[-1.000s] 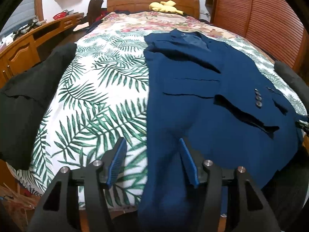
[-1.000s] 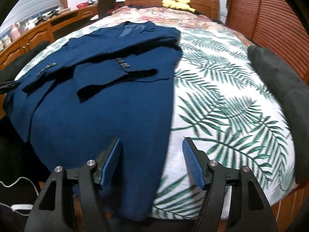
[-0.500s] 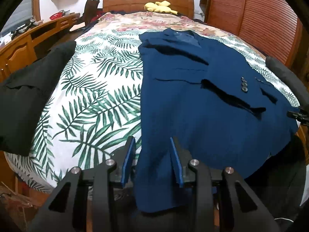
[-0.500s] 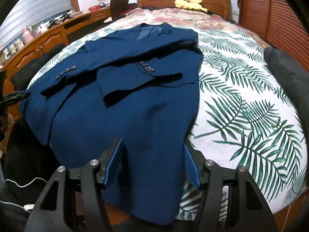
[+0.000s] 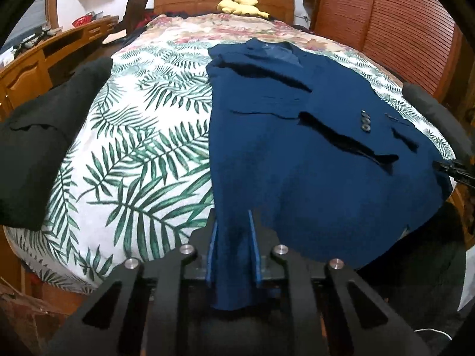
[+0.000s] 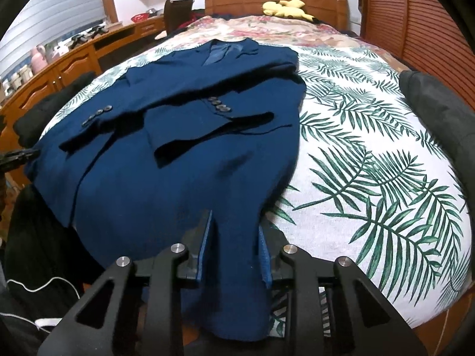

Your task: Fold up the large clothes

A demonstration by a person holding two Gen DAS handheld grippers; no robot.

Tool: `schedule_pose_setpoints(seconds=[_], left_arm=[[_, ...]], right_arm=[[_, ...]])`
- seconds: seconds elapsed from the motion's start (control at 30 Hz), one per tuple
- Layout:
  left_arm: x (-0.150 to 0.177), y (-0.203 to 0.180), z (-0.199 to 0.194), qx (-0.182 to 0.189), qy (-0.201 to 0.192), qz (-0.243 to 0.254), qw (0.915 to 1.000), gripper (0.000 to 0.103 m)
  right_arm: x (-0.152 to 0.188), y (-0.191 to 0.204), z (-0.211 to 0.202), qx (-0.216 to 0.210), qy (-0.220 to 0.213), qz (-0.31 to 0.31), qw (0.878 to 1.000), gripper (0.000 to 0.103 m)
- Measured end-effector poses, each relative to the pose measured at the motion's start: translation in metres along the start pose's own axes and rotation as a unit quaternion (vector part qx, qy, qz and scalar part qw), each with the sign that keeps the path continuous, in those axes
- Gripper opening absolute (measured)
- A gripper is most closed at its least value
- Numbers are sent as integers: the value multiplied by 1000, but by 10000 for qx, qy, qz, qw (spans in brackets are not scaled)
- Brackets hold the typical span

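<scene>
A dark blue suit jacket lies face up on the leaf-print bedspread, collar toward the headboard, sleeves folded across its front. Its hem hangs over the bed's near edge. My left gripper is at the hem's left corner; its jaws are closing and the pads press bunched blue cloth. My right gripper is at the jacket's right hem corner; its jaws are closing with cloth hanging between them, and the pads' inner faces still show. Each wrist view catches the other gripper's tip at the frame edge.
A black garment lies on the bed's left side and a dark grey one on its right. A yellow plush toy sits by the headboard. A wooden desk runs along the left, slatted wooden doors along the right.
Both grippers' jaws have narrowed a lot. The left gripper has slid right onto the jacket's hem edge. Blue cloth now fills the gap of each gripper.
</scene>
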State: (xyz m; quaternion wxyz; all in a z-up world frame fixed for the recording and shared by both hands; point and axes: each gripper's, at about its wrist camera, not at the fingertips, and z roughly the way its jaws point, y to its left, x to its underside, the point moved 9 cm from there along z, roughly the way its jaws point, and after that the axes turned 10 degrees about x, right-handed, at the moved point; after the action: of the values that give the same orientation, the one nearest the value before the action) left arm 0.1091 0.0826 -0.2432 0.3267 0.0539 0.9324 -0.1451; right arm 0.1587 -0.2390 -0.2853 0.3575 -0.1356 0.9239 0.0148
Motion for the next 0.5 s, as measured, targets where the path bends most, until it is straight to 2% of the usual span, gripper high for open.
schedule_pose_setpoints(seconds=[0.17,0.37,0.5], left_arm=[[0,-1,-3,85,-44,-56,9999,15],[-11,-15,-12,123,-188,147,9996,1],[-30,-26,-28,178,-500,184,9984,0]], right_arm=[[4,-2,3,-103,120,50,9999,26],[4,-2,4,-152,157,-1,9998,26],[-3,-2,0,-168,37,-15,9999,7]])
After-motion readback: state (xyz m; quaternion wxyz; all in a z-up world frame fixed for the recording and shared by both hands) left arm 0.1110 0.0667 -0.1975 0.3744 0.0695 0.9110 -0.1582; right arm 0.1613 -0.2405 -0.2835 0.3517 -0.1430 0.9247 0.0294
